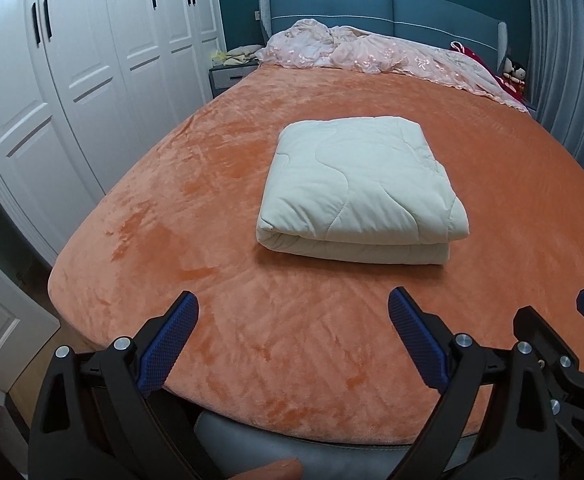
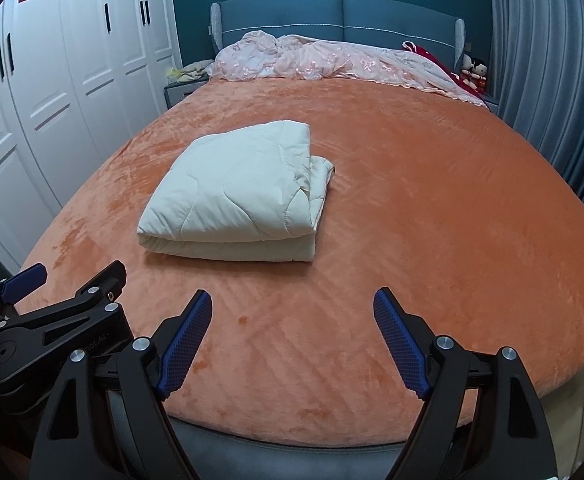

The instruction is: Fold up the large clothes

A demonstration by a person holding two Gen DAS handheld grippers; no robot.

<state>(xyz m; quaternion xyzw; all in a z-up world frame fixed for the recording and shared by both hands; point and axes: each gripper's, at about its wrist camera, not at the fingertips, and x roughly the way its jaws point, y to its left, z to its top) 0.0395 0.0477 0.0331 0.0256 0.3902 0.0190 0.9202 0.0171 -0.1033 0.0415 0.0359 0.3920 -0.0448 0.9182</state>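
Note:
A cream quilted comforter (image 1: 358, 188) lies folded into a thick rectangle on the orange bed cover (image 1: 219, 208); it also shows in the right wrist view (image 2: 235, 200), left of centre. My left gripper (image 1: 292, 304) is open and empty, above the foot of the bed, well short of the comforter. My right gripper (image 2: 292, 300) is open and empty, also near the foot edge. The right gripper shows at the right edge of the left wrist view (image 1: 552, 328); the left one shows at the left of the right wrist view (image 2: 63, 284).
A crumpled pink embroidered blanket (image 1: 372, 54) lies along the blue headboard (image 1: 392, 6). White wardrobe doors (image 1: 71, 80) stand on the left, a nightstand (image 1: 227, 74) beside them, grey curtains (image 1: 572, 80) on the right. Dolls (image 2: 474, 74) sit at the far right corner.

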